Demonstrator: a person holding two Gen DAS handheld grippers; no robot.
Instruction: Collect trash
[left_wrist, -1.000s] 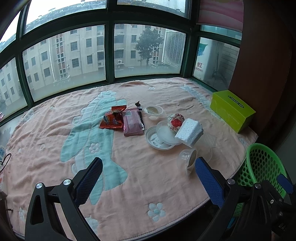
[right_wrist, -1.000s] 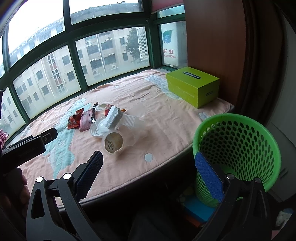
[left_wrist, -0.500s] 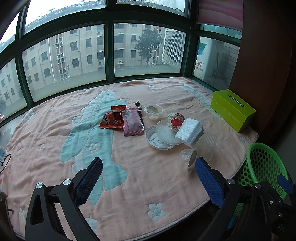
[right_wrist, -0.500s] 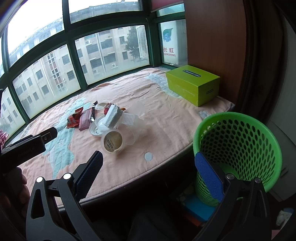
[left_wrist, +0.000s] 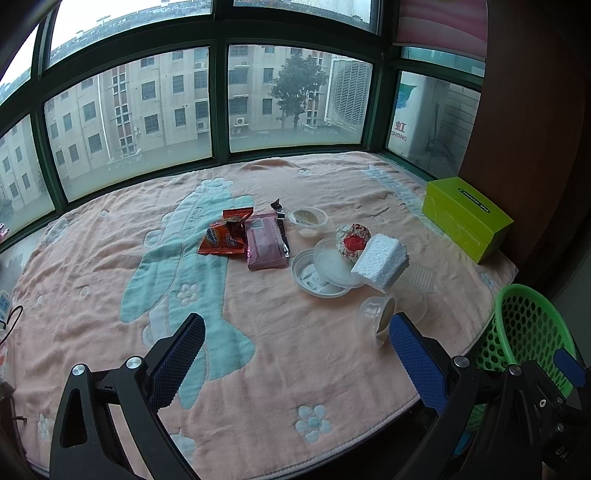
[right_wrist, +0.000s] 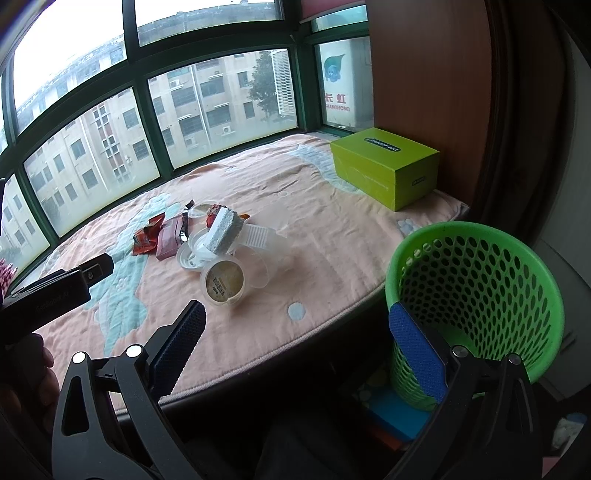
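Trash lies in a cluster on the pink blanket: an orange snack wrapper, a pink wrapper, a small clear cup, white plastic lids, a crumpled red-and-white wrapper, a white foam block and a tipped clear cup. The green mesh basket stands off the blanket's right edge. My left gripper hovers open over the near blanket, short of the pile. My right gripper is open at the blanket's front edge, between the tipped cup and the basket.
A lime-green box sits at the back right against a brown wall panel. Green-framed windows ring the far side. A hand holding the left gripper's body fills the left of the right wrist view.
Both views drifted only slightly; in the right wrist view the basket and box shifted a little. Nothing was grasped or released.
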